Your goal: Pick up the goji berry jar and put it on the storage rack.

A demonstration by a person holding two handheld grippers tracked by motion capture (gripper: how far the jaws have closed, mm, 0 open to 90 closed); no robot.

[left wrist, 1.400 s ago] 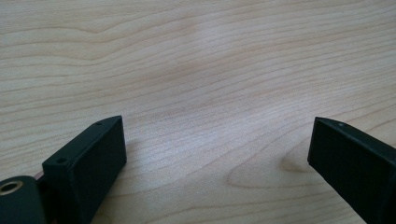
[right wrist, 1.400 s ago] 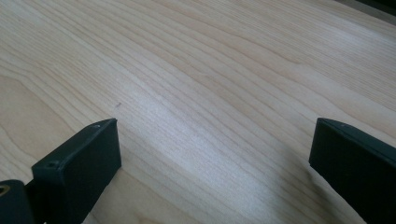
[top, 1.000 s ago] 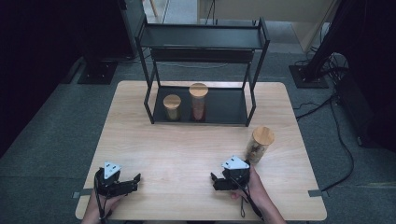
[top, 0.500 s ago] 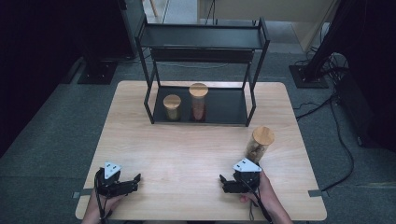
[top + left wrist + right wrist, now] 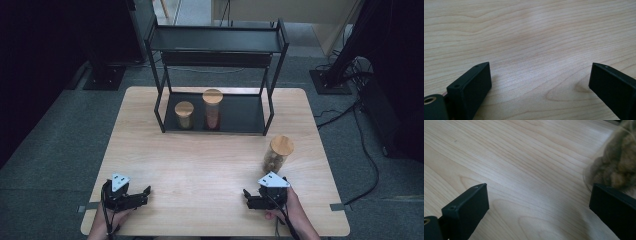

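- While both rest low on the pale wooden table point(image 5: 210, 165), the left gripper point(image 5: 145, 192) is spread wide, holding nothing.
- Right gripper point(image 5: 247, 196), jaws likewise spread, sits near the cork-lidded glass jar of brown clumps point(image 5: 277, 154).

Bare table point(image 5: 200, 165) lay open between grippers and rack point(image 5: 217, 47); jar point(image 5: 277, 154) stood just beyond right gripper point(image 5: 248, 197).

We are finding no readable text anywhere. We are seeing no labels, brands, numbers or signs.
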